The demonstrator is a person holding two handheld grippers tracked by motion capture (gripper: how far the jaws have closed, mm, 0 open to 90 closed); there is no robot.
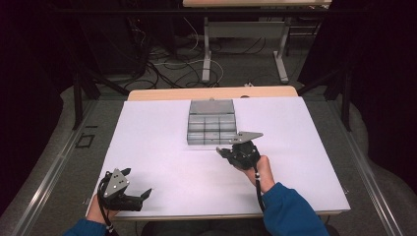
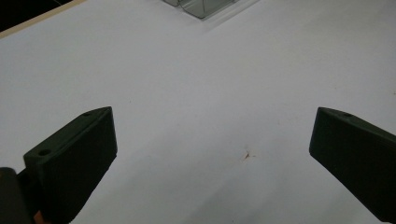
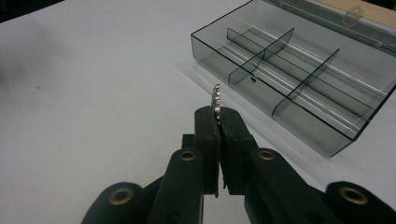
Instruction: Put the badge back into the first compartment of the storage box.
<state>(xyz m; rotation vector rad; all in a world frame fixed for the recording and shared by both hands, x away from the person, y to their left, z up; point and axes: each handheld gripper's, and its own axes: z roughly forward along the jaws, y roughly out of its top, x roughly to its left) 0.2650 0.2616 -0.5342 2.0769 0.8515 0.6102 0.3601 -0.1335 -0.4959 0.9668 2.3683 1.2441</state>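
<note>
Right tongs (image 3: pixel 218 122) clamp toothed metal washer (image 3: pixel 216 100), edge up; left tongs (image 2: pixel 212 154) wide, empty.

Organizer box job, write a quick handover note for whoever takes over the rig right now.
Right gripper: shut on a small toothed metal washer, held up on edge just short of the box.
Left gripper: open, nothing between its fingers, over the near left of the table.
Box: lid open, the compartments in view look empty.
Done: washer picked up.
Left: probably drop it in a compartment.
</note>
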